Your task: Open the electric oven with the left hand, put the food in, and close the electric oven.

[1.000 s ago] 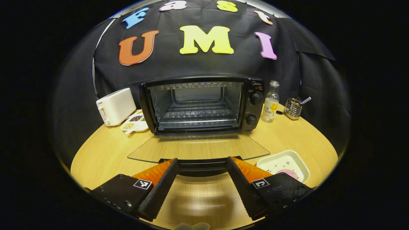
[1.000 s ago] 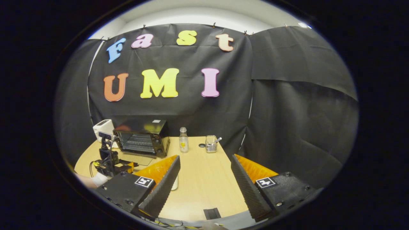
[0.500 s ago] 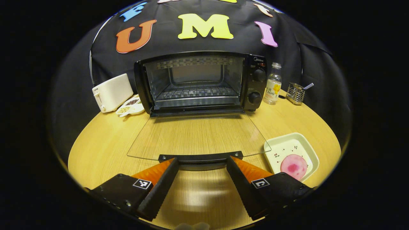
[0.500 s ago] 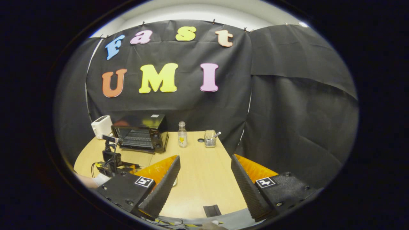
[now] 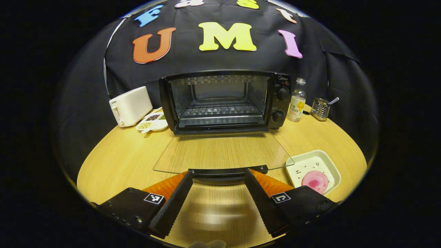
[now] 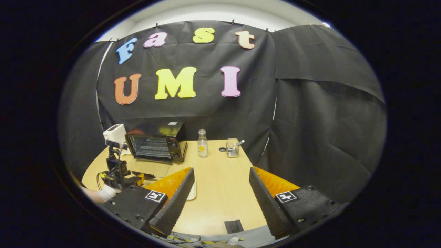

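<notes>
Oven [image 5: 224, 101] sits at the back of the tabletop [image 5: 117, 162], its glass door [image 5: 222, 153] swung fully down and lying near flat, handle [image 5: 229, 171] toward me. My left tongs [image 5: 217, 179] are spread wide, one finger either side of the handle bar; I cannot tell whether the tips touch it, but neither presses on it, so I read them as released. The door looks as if it rests on its own hinge, so I judge the opening step done. The wire rack [image 5: 220, 110] inside is bare and level, ready to receive. The food [image 5: 314, 181], a round pink slice, lies in a shallow square dish [image 5: 325, 161] on the tabletop just right of the door's front corner, on the right hand's side, which suits a right-hand pickup. From the right gripper view, the right tongs [image 6: 221, 198] hang open over the near tabletop edge, well apart from the oven [image 6: 156, 142] and holding nothing; the left gripper's body [image 6: 115, 170] and a gloved hand [image 6: 107, 193] show farther off by the door. Toaster [image 5: 130, 105], snack dish [image 5: 151, 123], bottle [image 5: 297, 100] and wire holder [image 5: 320, 107] flank the oven, all clear of the door's swing. Next call, as I judge it: back the left tongs off the handle, bring the right to the dish. Risk: the low door sits between dish and rack.
</notes>
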A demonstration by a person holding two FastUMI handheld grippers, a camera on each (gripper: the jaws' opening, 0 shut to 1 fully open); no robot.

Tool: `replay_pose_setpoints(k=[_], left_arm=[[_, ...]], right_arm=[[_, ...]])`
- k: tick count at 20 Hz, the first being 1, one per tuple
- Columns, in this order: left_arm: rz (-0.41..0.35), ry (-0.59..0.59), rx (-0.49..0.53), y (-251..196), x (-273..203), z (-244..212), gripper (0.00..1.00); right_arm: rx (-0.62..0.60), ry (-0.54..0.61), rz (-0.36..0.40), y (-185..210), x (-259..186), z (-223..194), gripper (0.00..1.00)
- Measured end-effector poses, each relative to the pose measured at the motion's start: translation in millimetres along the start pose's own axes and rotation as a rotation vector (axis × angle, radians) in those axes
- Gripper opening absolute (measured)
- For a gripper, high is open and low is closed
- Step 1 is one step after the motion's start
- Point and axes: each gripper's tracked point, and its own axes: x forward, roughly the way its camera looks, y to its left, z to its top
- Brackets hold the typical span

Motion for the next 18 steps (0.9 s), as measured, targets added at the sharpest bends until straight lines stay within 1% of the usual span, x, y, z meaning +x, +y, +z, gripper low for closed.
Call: replay_pose_setpoints(k=[5,8,12,13,15,17,18], left_arm=[[-0.023,-0.066,-0.019,9.2,-71.0,14.4,0.96],[-0.018,-0.127,0.0,24.4,-119.0,27.6,0.97],[0.016,-0.213,-0.001,47.6,-173.2,56.7,0.96],[0.029,-0.233,-0.003,52.7,-185.6,64.7,0.97],[0.057,-0.271,-0.003,61.5,-210.1,80.2,0.97],[0.091,-0.291,-0.013,68.4,-231.9,91.1,0.97],[0.11,-0.291,-0.016,69.2,-242.7,93.0,0.96]], right_arm=[[0.047,0.055,0.072,22.1,28.3,-18.5,1.0],[0.024,0.085,0.106,34.0,52.6,-28.9,1.0],[-0.047,0.17,0.148,47.2,91.7,-59.8,0.98],[-0.059,0.197,0.163,51.4,100.8,-70.0,0.99],[-0.063,0.263,0.208,64.6,122.9,-92.1,0.98],[-0.061,0.333,0.248,74.5,142.7,-114.2,0.95],[-0.057,0.367,0.261,78.6,152.7,-125.1,0.91]])
